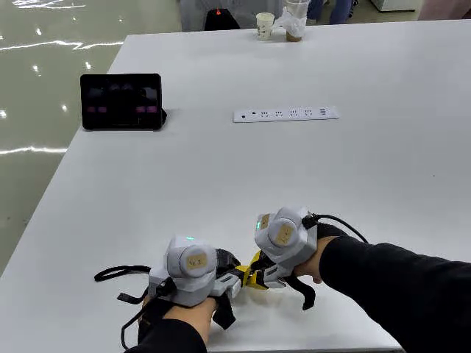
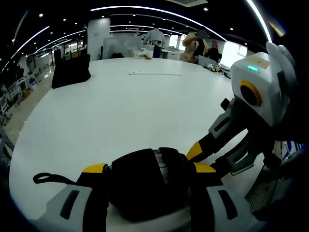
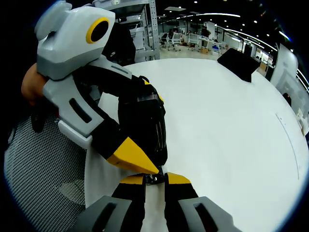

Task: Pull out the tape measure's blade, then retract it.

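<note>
1. Between the left gripper's [image 2: 149, 170] jaws sits the black tape measure [image 2: 147, 191], clamped from both sides.
2. On the right gripper [image 3: 155, 183], jaws nearly together pinch the blade's hook [image 3: 155, 177], just beside the case.
3. Beneath both lies a white table [image 1: 221, 169].

My left gripper [image 1: 237, 276] and right gripper [image 1: 255, 273] meet at the tape measure [image 1: 227, 260], well nearer me than the power strip [image 1: 285, 114].
</note>
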`<state>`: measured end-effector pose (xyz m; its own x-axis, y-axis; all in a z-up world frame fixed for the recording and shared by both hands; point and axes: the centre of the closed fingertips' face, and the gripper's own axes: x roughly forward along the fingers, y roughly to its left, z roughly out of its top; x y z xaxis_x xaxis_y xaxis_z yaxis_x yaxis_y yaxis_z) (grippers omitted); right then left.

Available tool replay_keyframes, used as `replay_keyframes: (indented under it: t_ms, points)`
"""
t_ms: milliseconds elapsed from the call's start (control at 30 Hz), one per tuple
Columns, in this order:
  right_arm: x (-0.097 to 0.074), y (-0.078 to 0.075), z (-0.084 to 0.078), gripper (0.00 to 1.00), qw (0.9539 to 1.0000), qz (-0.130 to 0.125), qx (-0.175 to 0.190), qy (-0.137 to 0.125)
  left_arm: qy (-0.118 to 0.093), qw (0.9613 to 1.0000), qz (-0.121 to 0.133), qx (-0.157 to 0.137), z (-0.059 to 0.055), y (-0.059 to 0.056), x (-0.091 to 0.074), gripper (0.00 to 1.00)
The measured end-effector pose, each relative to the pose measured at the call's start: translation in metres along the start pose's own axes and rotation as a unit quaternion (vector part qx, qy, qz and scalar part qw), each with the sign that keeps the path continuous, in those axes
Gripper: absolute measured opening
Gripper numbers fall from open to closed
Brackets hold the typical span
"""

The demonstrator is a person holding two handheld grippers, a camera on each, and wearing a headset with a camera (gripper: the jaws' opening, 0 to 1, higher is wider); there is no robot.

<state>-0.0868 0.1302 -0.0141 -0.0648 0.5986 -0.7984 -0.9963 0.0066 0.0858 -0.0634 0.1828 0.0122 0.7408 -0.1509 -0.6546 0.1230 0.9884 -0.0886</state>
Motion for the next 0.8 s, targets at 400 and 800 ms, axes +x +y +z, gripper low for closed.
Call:
replay_keyframes:
  t_ms: [400,800]
  points:
    - [0.0028,0.0008,0.0038,0.12,1.0,0.0,-0.007,-0.005,0.0,1.0,-0.001,0.0,0.0002,0.0001,0.0001,0.64]
    - [0.0037,0.0017,0.0046,0.13,0.9997,-0.013,-0.021,-0.009,-0.003,1.0,-0.001,0.008,0.0018,-0.0004,0.0006,0.65]
